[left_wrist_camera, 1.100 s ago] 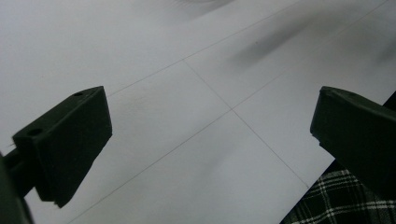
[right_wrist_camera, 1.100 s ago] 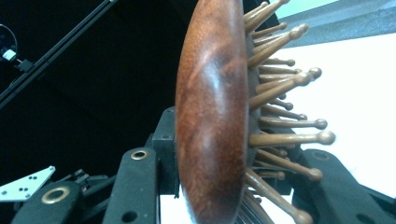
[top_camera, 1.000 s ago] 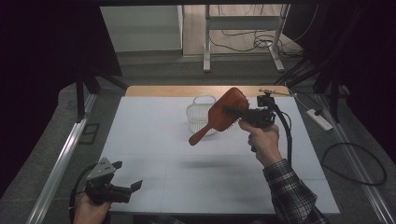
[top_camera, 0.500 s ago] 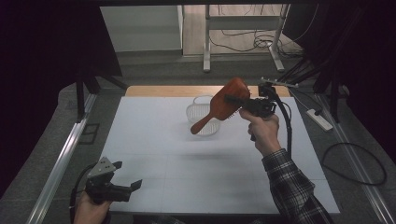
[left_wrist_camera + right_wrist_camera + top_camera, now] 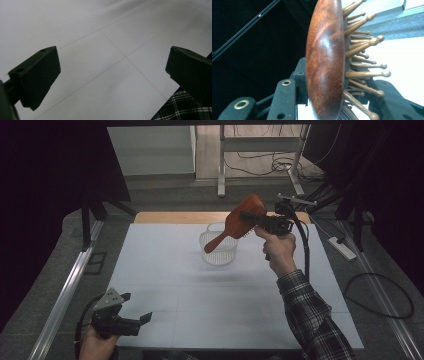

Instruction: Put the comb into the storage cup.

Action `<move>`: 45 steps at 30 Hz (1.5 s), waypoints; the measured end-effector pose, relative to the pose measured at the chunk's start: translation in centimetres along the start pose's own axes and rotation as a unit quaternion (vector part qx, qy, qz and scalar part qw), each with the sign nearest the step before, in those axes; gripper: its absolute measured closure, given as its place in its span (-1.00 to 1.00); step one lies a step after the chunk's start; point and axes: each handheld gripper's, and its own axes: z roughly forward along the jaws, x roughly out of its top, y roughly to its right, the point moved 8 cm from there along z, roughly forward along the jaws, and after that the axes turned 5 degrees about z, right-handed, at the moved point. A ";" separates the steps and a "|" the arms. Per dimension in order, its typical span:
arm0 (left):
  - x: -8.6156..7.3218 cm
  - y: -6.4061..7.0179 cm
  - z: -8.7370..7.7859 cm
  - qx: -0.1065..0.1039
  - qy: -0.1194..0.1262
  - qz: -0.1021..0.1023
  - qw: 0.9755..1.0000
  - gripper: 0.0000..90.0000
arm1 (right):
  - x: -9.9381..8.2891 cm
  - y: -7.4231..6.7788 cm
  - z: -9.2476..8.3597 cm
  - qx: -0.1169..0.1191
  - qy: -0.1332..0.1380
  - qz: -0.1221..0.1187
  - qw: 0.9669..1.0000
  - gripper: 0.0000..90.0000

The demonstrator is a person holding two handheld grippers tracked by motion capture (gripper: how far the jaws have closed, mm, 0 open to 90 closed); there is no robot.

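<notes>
A reddish-brown wooden hairbrush point(image 5: 239, 221) hangs in the air above the far middle of the table, its handle slanting down toward a small white mesh basket point(image 5: 218, 249). My right gripper point(image 5: 256, 217) is shut on the brush head. In the right gripper view the brush's wooden back point(image 5: 325, 62) and its wooden pins point(image 5: 362, 60) sit squeezed between the two black jaws. At the near left table edge my left gripper point(image 5: 136, 308) rests open, with nothing between its fingertips. The left gripper view looks past the wide-apart jaws point(image 5: 112, 77) onto bare white tabletop.
The white table point(image 5: 165, 270) has a wooden strip point(image 5: 170, 217) along its far edge. A metal rail point(image 5: 70, 290) runs along the left side. Cables point(image 5: 380, 295) and a power strip point(image 5: 341, 247) lie on the floor at right. A plaid sleeve point(image 5: 312, 315) reaches in from the bottom right.
My right gripper has carried the hairbrush slightly up and toward the far side, so the handle now hangs over the basket. The left gripper has stayed in place.
</notes>
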 end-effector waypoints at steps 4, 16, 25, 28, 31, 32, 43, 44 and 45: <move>0.0 0.0 0.0 0.000 -0.001 0.001 1.000 -0.99 | 0.4 0.3 0.3 -0.007 0.002 0.000 1.000 0.27; 0.0 0.0 0.1 -0.001 -0.005 0.001 1.000 -0.99 | 1.4 1.4 1.4 -0.028 0.015 0.000 0.999 0.27; -0.1 -0.1 0.1 -0.001 -0.006 -0.001 1.000 -0.98 | 1.4 2.5 2.6 -0.050 0.015 -0.003 0.999 0.27; -0.1 -0.1 0.1 -0.001 -0.005 -0.002 1.000 -0.99 | 1.3 2.7 2.9 -0.055 0.013 -0.007 0.998 0.27; -0.1 -0.1 0.1 -0.002 -0.006 -0.002 1.000 -0.99 | 1.0 2.8 3.4 -0.059 0.010 -0.008 0.998 0.27; -0.1 -0.1 0.1 -0.002 -0.007 -0.002 1.000 -0.99 | 1.0 2.8 3.5 -0.060 0.009 -0.008 0.998 0.27; -0.1 0.0 0.1 -0.005 -0.008 -0.002 1.000 -0.99 | 0.0 3.1 4.8 -0.073 -0.002 -0.019 0.997 0.27; -0.1 -0.1 0.1 -0.005 -0.009 -0.002 1.000 -0.99 | -0.1 3.2 4.9 -0.074 -0.002 -0.020 0.997 0.27; -0.1 -0.1 0.1 -0.005 -0.009 -0.002 1.000 -0.99 | -0.2 3.2 5.0 -0.073 -0.003 -0.019 0.997 0.27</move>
